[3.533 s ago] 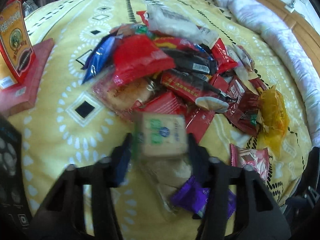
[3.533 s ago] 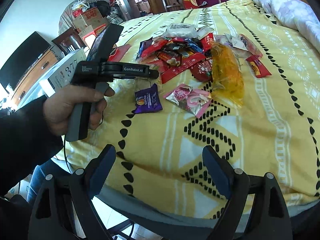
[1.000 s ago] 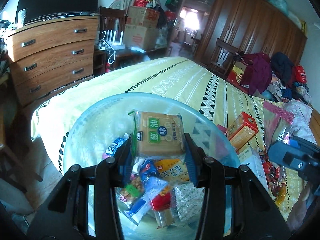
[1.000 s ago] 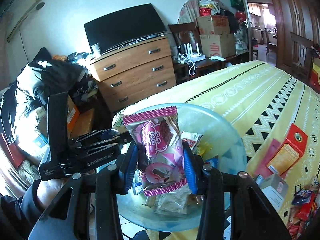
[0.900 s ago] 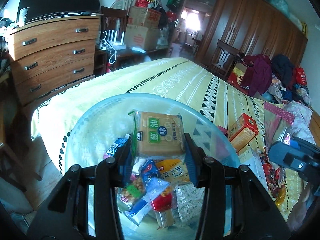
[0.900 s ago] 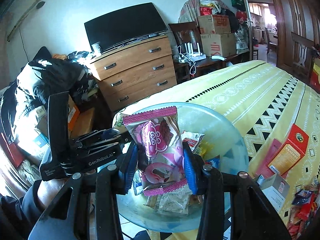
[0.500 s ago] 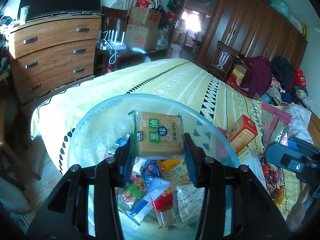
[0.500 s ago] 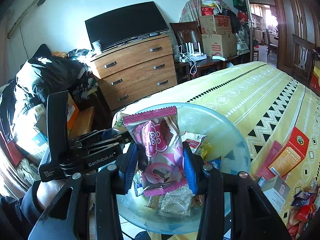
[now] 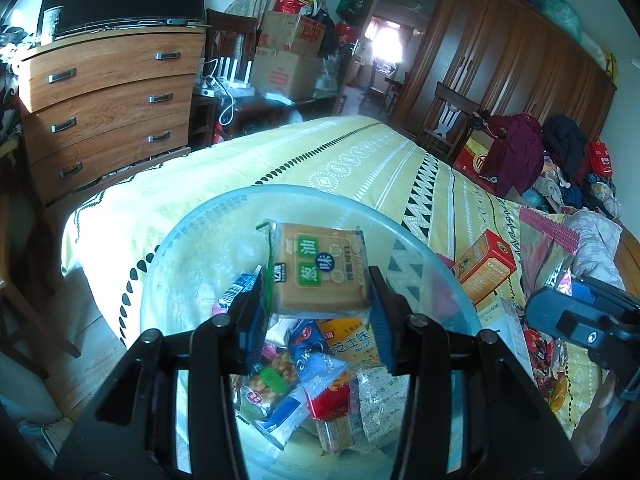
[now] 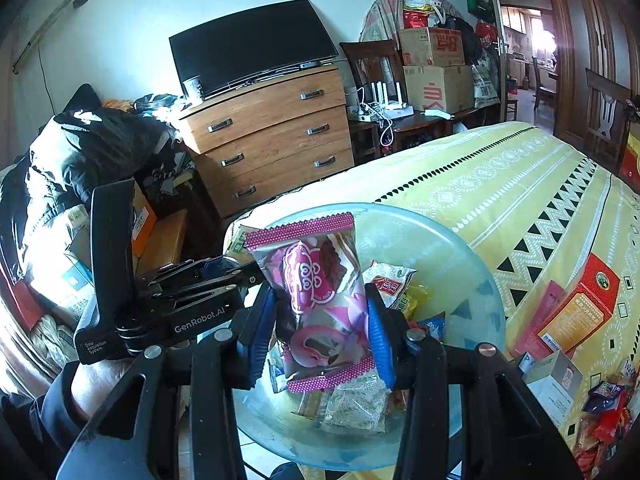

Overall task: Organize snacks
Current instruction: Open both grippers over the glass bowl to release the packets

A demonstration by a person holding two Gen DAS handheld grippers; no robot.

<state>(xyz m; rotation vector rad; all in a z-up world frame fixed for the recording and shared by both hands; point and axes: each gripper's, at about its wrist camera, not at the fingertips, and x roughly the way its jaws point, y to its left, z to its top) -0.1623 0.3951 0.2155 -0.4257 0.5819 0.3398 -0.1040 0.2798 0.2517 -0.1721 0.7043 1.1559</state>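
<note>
My left gripper (image 9: 318, 304) is clamped on a flat, square cracker packet (image 9: 320, 272), tan with green label squares, in clear crinkled film; both blue ribbed pads press its side edges. It hangs over the glass bowl (image 9: 192, 248), above the loose snacks already lying inside: small foil and film sachets in blue, red, orange and speckled clear wrap.

My right gripper (image 10: 322, 326) is closed on a pink snack packet (image 10: 320, 292), glossy foil with serrated magenta end seams, held upright by its sides over the same bowl (image 10: 452, 256). Both grippers tilt downward toward the bowl's inside.

The bowl is round, pale blue-tinted and translucent, sitting at the corner of the bed nearest the wooden dresser (image 10: 272, 136). The bed cover (image 9: 360, 160) is yellow cloth with white and black geometric print.

From the right wrist view, my left hand (image 10: 90, 380), in a dark sleeve, grips the black handle of the left tool. An orange carton (image 10: 580, 304) lies on the cover beside the bowl.
</note>
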